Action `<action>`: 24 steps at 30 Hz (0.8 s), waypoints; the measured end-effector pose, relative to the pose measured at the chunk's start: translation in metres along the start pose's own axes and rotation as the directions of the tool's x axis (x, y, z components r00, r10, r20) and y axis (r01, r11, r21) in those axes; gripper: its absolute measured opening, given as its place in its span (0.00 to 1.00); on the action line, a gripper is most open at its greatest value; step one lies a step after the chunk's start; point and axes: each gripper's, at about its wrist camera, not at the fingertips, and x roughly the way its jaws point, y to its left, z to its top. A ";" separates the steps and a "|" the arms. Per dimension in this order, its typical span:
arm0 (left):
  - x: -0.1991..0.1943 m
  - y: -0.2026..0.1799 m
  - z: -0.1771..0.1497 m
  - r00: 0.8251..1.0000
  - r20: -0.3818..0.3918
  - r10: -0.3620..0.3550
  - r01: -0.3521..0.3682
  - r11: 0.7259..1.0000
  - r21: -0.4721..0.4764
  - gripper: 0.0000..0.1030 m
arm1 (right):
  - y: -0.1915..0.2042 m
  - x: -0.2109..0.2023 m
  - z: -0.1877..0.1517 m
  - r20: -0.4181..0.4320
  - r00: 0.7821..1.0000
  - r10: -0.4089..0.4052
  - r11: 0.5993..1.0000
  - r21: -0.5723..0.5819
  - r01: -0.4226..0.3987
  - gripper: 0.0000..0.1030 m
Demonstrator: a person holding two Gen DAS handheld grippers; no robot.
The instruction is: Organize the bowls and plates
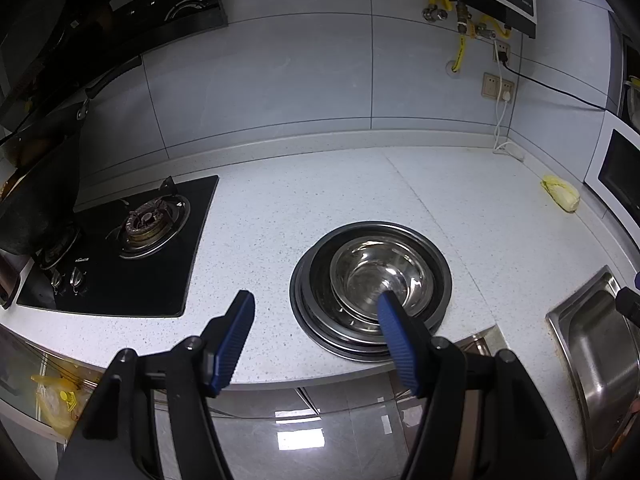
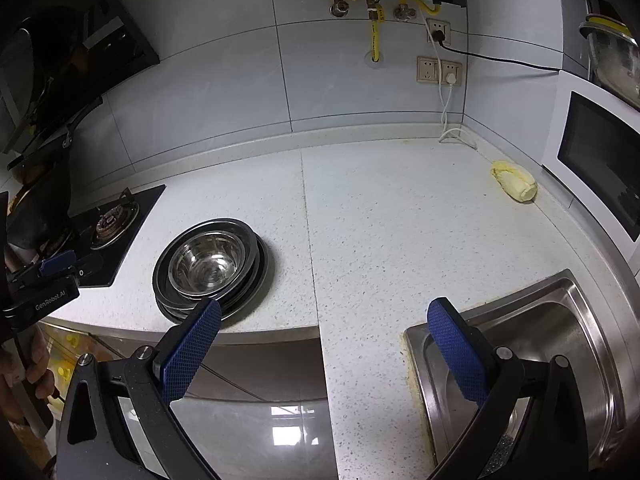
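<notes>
Left wrist view: the left gripper (image 1: 316, 300) hangs spread and empty just before a shiny steel bowl (image 1: 380, 276) nested atop stacked dark-rimmed plates (image 1: 316, 320) near the counter's (image 1: 280, 208) front edge, while the right wrist view alone shows the right gripper (image 2: 324, 312), likewise spread and empty, well right of the stack.

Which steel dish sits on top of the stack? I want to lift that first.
The small shiny bowl, nested in the centre; the wider, flatter plates lie stacked beneath it.
</notes>
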 end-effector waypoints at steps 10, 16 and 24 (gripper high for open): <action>0.001 -0.002 0.001 1.000 -0.001 -0.012 0.012 1.000 0.008 0.60 | 0.000 0.002 -0.001 -0.006 1.000 -0.002 1.000 -0.005 0.002 0.98; 0.002 -0.002 0.000 1.000 -0.004 -0.017 0.017 1.000 0.007 0.60 | -0.001 0.003 -0.001 -0.008 1.000 -0.004 1.000 -0.007 0.003 0.98; 0.003 -0.003 0.000 1.000 -0.006 -0.018 0.018 1.000 0.008 0.60 | -0.002 0.005 -0.002 -0.013 1.000 -0.004 1.000 -0.008 0.004 0.99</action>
